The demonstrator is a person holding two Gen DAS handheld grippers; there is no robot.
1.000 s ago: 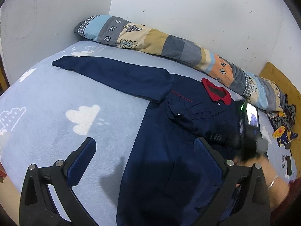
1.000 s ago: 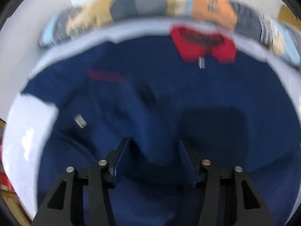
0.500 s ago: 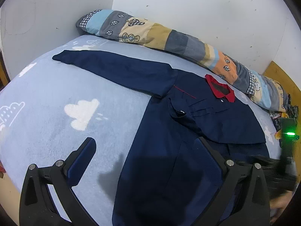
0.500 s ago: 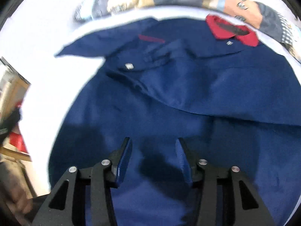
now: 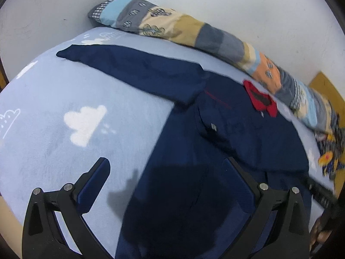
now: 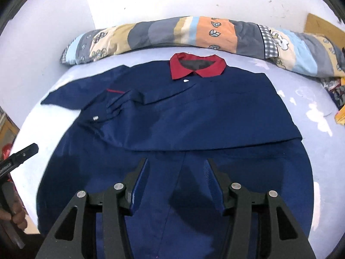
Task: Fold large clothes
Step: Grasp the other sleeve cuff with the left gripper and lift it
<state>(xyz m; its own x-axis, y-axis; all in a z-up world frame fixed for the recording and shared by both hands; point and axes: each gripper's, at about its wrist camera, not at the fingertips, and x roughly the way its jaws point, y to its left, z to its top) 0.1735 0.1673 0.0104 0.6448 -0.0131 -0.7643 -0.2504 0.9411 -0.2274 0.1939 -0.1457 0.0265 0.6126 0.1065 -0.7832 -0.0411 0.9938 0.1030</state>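
A navy jacket [image 6: 194,118] with a red collar [image 6: 197,68] lies flat on the blue bed; it also shows in the left wrist view [image 5: 215,151]. Its right sleeve is folded across the chest, and its left sleeve [image 5: 133,69] stretches out toward the far left corner. My left gripper [image 5: 166,185] is open and empty above the jacket's left hem edge. My right gripper [image 6: 176,183] is open and empty above the jacket's lower middle. The left gripper also shows at the left edge of the right wrist view [image 6: 19,157].
A long patchwork bolster [image 6: 194,34] lies along the white wall behind the jacket. The light blue bedsheet [image 5: 64,118] has white cloud prints. A crumpled patterned cloth [image 5: 332,151] lies at the far right. A wooden board [image 6: 323,28] stands in the right corner.
My right gripper has pulled back from the chest toward the hem, leaving the right sleeve folded over the front. My left gripper has shifted slightly and stayed open.
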